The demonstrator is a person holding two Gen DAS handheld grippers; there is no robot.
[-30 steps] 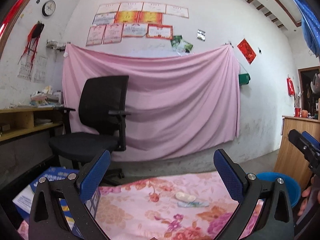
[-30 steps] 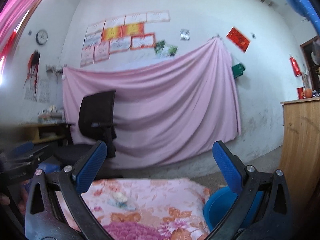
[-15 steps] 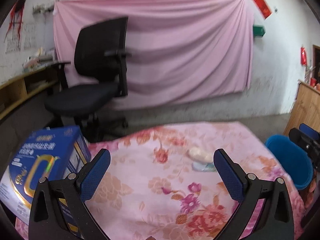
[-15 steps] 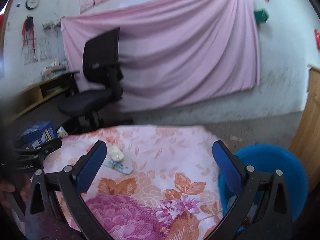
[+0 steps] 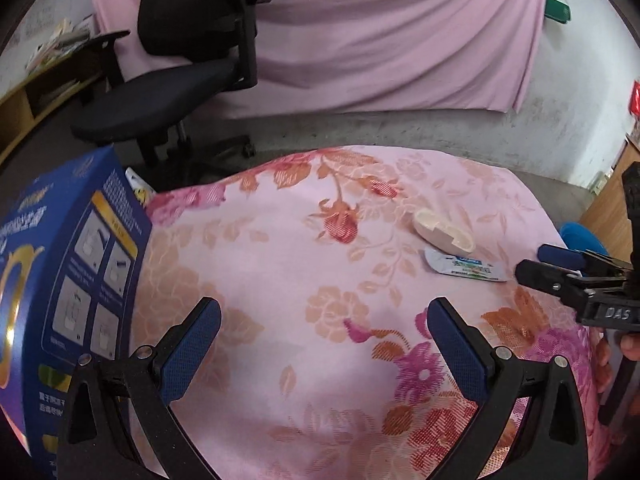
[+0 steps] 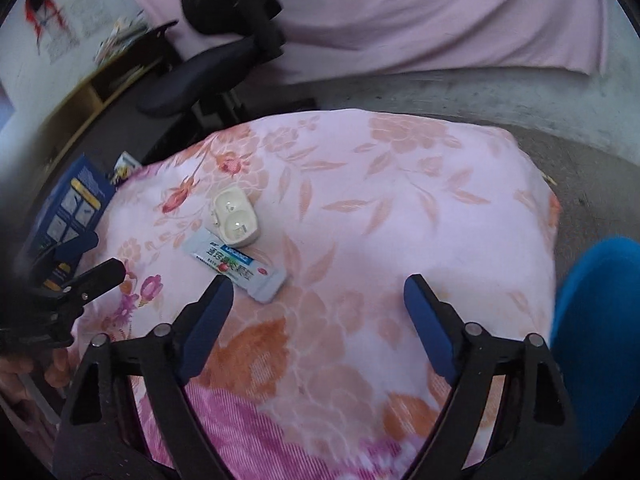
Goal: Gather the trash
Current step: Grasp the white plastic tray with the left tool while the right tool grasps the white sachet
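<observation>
While both grippers hang above the floral cloth (image 5: 280, 264), each has its jaws spread wide with nothing between them. Left gripper (image 5: 324, 320) is over the middle of the cloth; right gripper (image 6: 318, 304) is nearer the blue bin (image 6: 596, 320) at the cloth's right edge. A cream plastic case (image 6: 235, 222) lies on the cloth, touching a flat printed wrapper (image 6: 236, 266) beside it; the right gripper's left fingertip sits just short of the wrapper. A blue carton (image 5: 60, 280) stands at the cloth's left edge. A black office chair (image 5: 180, 60) stands beyond.
</observation>
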